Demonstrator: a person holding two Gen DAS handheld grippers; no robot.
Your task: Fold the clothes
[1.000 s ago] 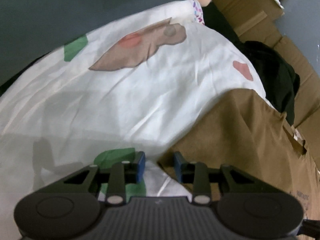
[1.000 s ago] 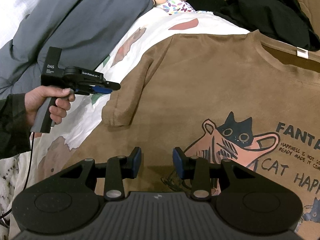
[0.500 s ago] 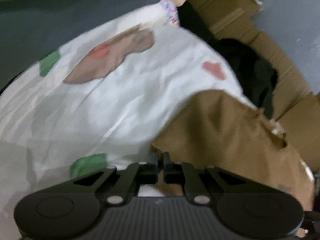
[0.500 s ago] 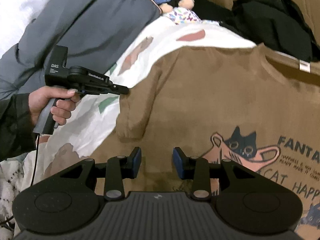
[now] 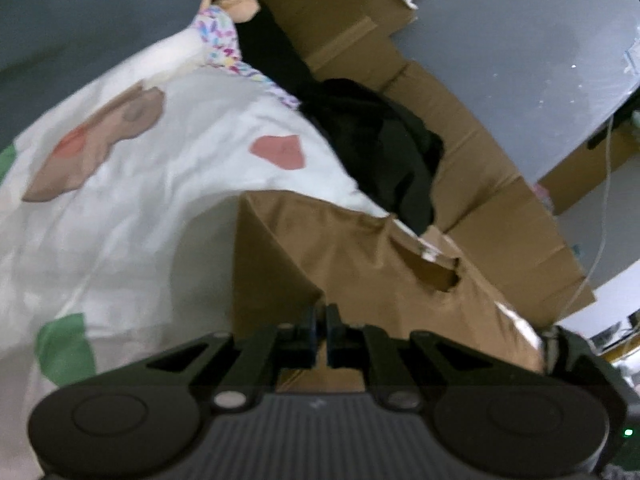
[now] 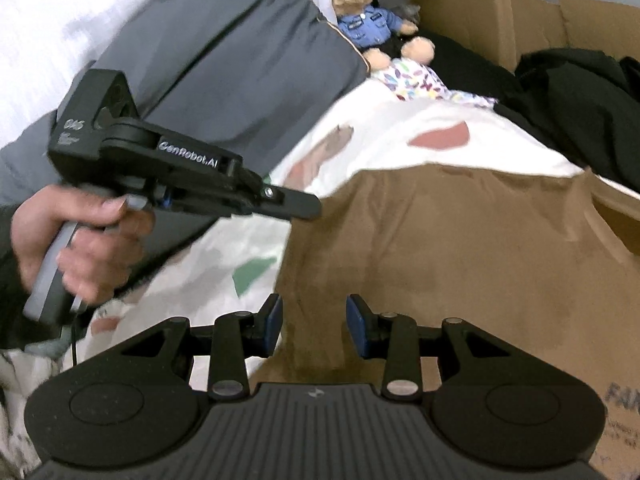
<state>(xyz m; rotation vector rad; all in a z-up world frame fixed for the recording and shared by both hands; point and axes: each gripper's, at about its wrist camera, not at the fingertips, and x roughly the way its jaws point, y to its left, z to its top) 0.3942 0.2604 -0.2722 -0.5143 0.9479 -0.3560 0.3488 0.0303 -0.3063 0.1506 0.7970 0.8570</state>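
A brown T-shirt [image 6: 460, 248] with a cat print lies on a white patterned bedsheet [image 5: 132, 208]. My left gripper [image 5: 320, 332] is shut on the shirt's left sleeve [image 5: 280, 264], which is lifted and folded over onto the body. It also shows in the right wrist view [image 6: 308, 206], held by a hand. My right gripper [image 6: 314, 328] is open and empty, low over the shirt's lower left edge. The shirt's collar [image 5: 436, 272] shows in the left wrist view.
A black garment [image 6: 580, 120] lies beyond the shirt by cardboard boxes [image 5: 480, 168]. A teddy bear in blue [image 6: 368, 20] and a grey duvet [image 6: 224, 72] sit at the head of the bed.
My left gripper closed on the sleeve edge and carried it up and rightward over the shirt body. My right gripper stayed open and moved closer over the shirt's lower part.
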